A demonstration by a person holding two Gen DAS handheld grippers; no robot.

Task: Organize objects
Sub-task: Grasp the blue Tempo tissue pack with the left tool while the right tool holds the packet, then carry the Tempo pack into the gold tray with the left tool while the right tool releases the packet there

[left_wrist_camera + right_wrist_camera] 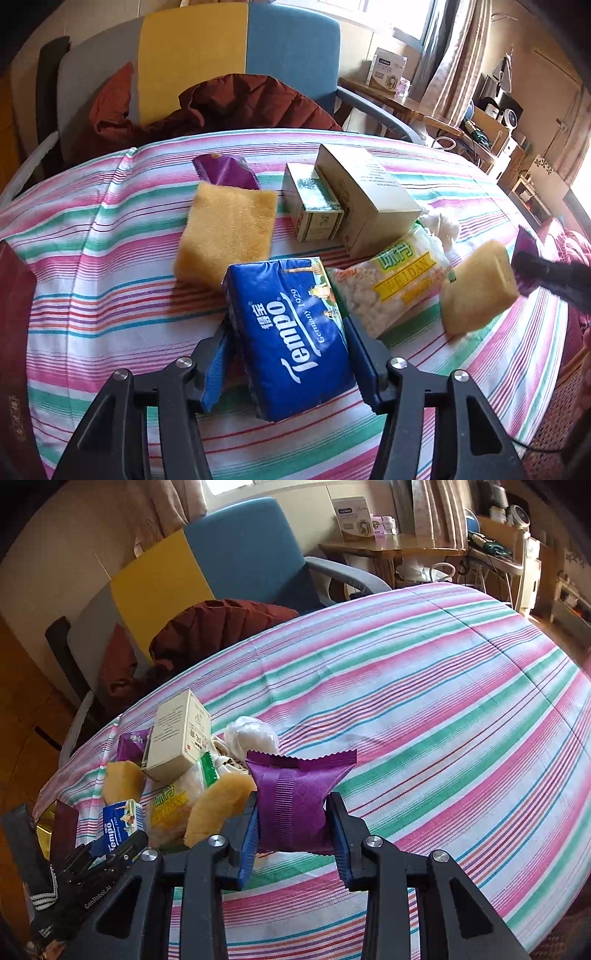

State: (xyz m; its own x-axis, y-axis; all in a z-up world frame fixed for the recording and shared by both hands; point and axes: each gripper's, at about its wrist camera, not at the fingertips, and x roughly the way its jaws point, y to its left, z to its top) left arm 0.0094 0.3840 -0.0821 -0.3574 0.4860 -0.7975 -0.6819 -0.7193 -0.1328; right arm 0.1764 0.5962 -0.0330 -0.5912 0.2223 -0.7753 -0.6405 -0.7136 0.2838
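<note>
The right claw is clenched on a purple packet, its blue pads pressing the packet's two sides so that the wrapper pinches into a waist between them. The packet stands upright in the grip, long axis running from 6 toward 12 o'clock in the right wrist view, its serrated top seam flaring wide above the fingertips and lying crosswise from 9 to 3 o'clock; it appears lifted clear of the striped sheet – the bed below shows under its lower edge. The left claw straddles a blue Tempo tissue pack, which lies between the fingers with its long axis pointing roughly toward 11 o'clock, tilted a little off the line of the fingers. The right-hand pad touches the pack's edge, while a gap shows on the left – so this claw reads as released, not pressing. Ahead of the tissue pack, at 11 o'clock, lies a yellow sponge; at 2 o'clock a Weidan snack bag, and beyond it a second sponge. Two cartons sit side by side at 12 o'clock, with another purple packet behind the first sponge.
</note>
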